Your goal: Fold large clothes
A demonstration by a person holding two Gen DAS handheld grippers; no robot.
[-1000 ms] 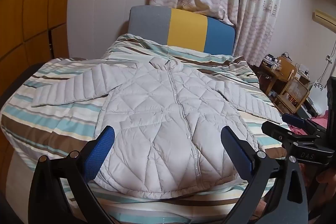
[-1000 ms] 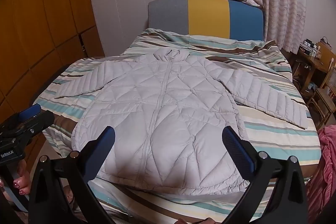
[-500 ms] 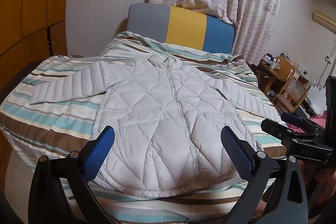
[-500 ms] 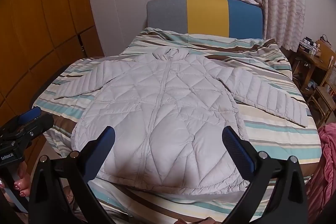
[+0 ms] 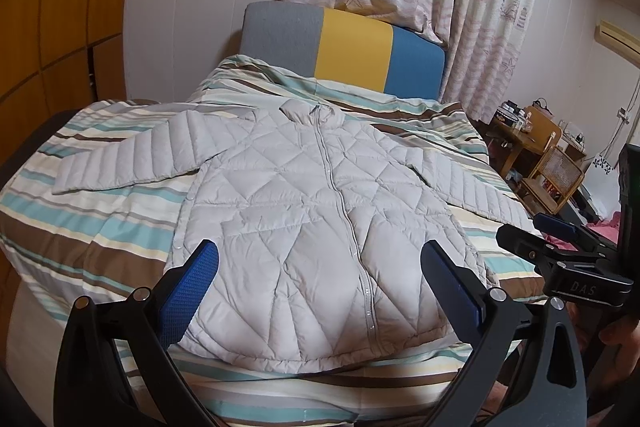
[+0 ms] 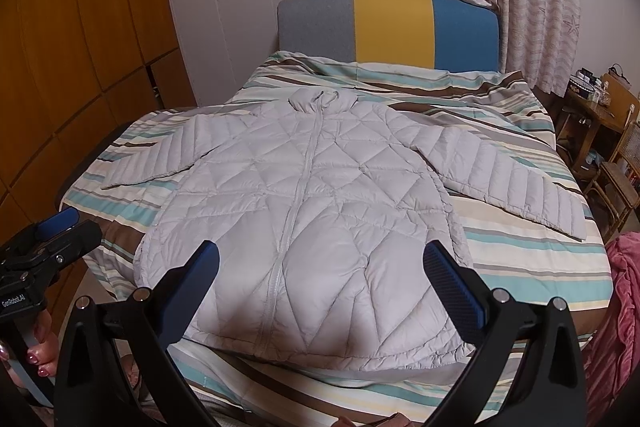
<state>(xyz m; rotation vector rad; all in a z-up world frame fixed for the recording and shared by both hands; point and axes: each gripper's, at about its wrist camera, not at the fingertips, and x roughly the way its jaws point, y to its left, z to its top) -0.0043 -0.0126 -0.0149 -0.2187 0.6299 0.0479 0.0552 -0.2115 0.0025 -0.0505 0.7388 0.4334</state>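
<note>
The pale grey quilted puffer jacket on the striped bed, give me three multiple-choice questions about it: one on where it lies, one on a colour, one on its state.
1. Where does the pale grey quilted puffer jacket lie?
A. Over the wooden chair
B. Flat on the striped bedspread
C. On the floor

2. Which colour is the middle panel of the three-panel padded headboard?
A. Yellow
B. Red
C. Green

3. What state is the jacket in?
A. Folded in half
B. Rolled up
C. Spread out, zipped, both sleeves out to the sides

Answers: 1 B, the bedspread shows all round it. 2 A, yellow sits between grey and blue. 3 C, no fold is made, and both open grippers hold nothing.
</note>
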